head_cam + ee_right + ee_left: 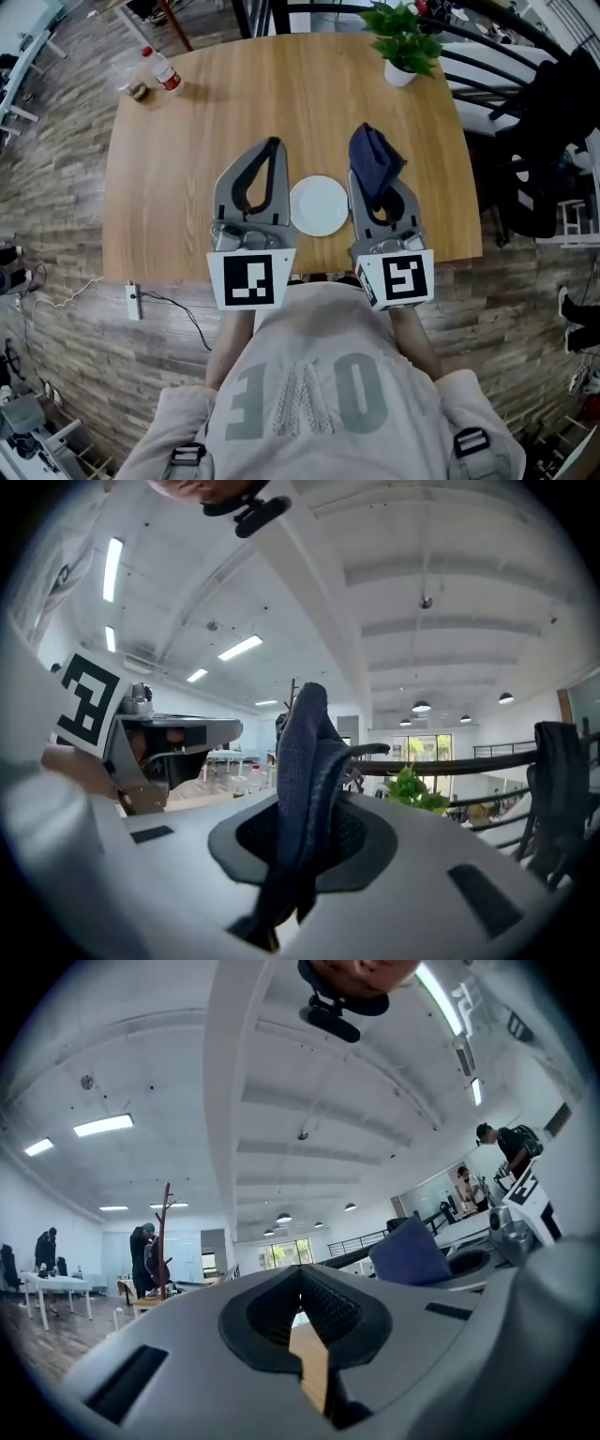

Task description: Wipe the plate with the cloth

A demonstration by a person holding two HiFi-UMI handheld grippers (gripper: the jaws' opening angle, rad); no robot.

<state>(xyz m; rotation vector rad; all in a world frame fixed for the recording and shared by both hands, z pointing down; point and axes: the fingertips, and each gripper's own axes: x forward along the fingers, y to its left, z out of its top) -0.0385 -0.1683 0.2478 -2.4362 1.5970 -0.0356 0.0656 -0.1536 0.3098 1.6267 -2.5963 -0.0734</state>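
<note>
We see the left gripper (pixel 273 145) with its fingers pressed fully together and nothing between them; in its own view only a thin strip of wood colour shows in the narrow slit below the closed pads. The right gripper (pixel 373 169) has its fingers clamped on the dark blue cloth (pixel 376 155), which stands up out of the jaws in a bunched fold and hangs a little way down behind them. Both gripper views take in the ceiling lights and the far side of the room, so we read the two grippers as pointing roughly level rather than down at the table (pixel 187 187). The white plate (pixel 319 206) lies flat on the wooden table near its front edge, and from the head view it sits between the two grippers, with the cloth to its right and not on it. We cannot tell from these views how high the cloth is held above the plate. At the far side of the table we find a potted plant (pixel 405 42) in a white pot, and at the far left corner a bottle (pixel 161 67) with a red cap beside a small jar (pixel 139 91). A black chair (pixel 539 150) stands off the table's right side.
</note>
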